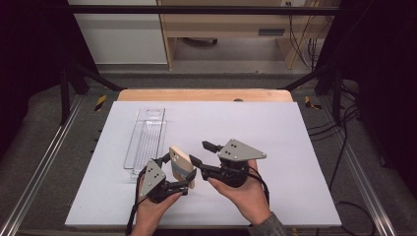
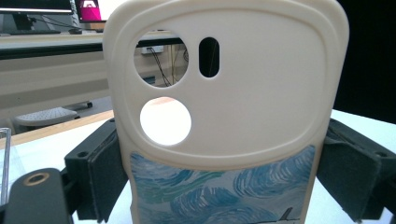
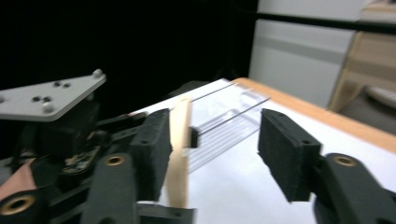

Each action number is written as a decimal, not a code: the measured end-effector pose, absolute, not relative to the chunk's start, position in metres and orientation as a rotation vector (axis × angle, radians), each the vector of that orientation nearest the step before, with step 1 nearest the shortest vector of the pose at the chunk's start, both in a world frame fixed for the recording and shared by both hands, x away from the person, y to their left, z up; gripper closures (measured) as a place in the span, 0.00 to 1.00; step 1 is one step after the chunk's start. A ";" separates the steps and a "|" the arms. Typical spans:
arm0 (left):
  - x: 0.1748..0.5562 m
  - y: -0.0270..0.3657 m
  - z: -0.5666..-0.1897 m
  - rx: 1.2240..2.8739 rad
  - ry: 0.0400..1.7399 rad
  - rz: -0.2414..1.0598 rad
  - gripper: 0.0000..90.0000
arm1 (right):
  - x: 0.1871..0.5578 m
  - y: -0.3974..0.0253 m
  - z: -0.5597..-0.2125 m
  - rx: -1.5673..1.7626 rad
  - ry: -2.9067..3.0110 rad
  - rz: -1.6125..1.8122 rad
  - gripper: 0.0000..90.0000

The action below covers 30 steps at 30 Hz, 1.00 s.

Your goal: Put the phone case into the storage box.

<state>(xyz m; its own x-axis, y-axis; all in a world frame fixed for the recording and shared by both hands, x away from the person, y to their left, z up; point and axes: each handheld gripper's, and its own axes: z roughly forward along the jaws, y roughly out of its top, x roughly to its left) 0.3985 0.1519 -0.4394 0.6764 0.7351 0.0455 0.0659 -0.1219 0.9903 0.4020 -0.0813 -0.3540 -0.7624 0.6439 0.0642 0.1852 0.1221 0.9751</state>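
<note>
Phone case (image 1: 181, 166) held upright above the table, handover unfinished.
Left gripper (image 1: 173, 173) is clamped on the case's edges; right gripper (image 1: 200, 153) stands beside it, jaws apart, nothing grasped. The clear tray (image 1: 146, 138) behind looks empty.

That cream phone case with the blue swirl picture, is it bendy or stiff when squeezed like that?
The cream phone case with blue swirls probably flexes a little: it is a thin shell with cut-out holes. Yet clamped by the left gripper, its edges look straight, so likely fairly firm. It seems light, held upright by its sides alone.
</note>
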 end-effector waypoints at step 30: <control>0.411 0.158 -0.368 1.590 0.728 0.739 0.12 | 0.408 -0.216 -0.456 1.171 1.758 1.435 0.08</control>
